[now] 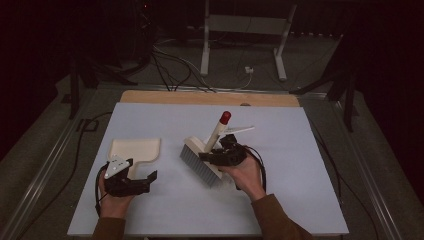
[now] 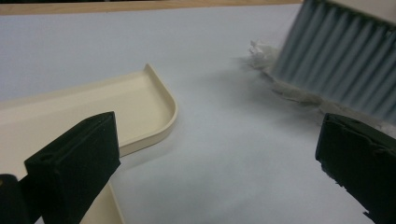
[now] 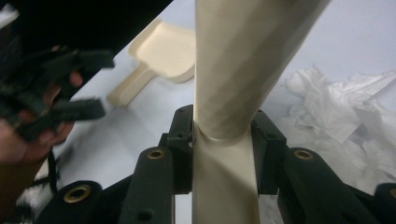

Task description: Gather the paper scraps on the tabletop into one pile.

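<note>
- Brush (image 1: 202, 156) is gripped at its stiff handle by the right claw (image 3: 223, 140) (a light, rigid hold).
- Left claw (image 2: 210, 168) is held wide open, empty, beside the dustpan (image 2: 93, 107).

The right tool (image 1: 220, 156) held a brush (image 1: 206, 152) by its cream handle, with the red tip pointing up and away. The left tool (image 1: 131, 181) was open beside a cream dustpan (image 1: 136, 149) lying on the white surface (image 1: 165, 210).

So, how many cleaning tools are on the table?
2: a cream dustpan lying by the open left gripper, and a brush clamped in the right gripper.
</note>
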Available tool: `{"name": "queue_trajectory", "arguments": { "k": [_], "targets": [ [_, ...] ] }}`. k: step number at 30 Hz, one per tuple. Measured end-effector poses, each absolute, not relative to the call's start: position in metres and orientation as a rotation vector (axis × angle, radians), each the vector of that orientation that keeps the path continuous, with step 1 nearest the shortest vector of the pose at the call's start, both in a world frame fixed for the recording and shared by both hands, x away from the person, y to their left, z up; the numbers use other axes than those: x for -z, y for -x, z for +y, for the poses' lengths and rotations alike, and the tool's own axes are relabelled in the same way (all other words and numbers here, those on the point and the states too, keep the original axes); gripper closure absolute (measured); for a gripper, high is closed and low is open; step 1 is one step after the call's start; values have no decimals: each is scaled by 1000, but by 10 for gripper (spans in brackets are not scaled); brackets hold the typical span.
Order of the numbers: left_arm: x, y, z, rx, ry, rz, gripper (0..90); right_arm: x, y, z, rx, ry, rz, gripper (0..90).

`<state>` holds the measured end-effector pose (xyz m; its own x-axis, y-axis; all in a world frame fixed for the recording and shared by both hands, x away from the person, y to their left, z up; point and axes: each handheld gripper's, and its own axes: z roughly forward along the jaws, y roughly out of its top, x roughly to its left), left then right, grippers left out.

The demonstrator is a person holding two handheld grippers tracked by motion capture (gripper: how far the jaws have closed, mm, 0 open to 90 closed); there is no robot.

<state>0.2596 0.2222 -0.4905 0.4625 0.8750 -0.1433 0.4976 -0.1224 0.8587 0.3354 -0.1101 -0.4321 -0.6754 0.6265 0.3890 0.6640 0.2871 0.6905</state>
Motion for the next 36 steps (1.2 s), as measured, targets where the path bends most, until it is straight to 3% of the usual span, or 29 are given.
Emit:
{"name": "queue_trajectory", "arguments": {
  "k": [24,36],
  "targets": [
    [491,-260,220,-502,-1781,1171,7,452,-336,-163,1140,418,-2683,673],
    [491,-260,220,-502,-1782,1170,8,458,-354,-166,1149,433,-2815,674]
  ]
}}
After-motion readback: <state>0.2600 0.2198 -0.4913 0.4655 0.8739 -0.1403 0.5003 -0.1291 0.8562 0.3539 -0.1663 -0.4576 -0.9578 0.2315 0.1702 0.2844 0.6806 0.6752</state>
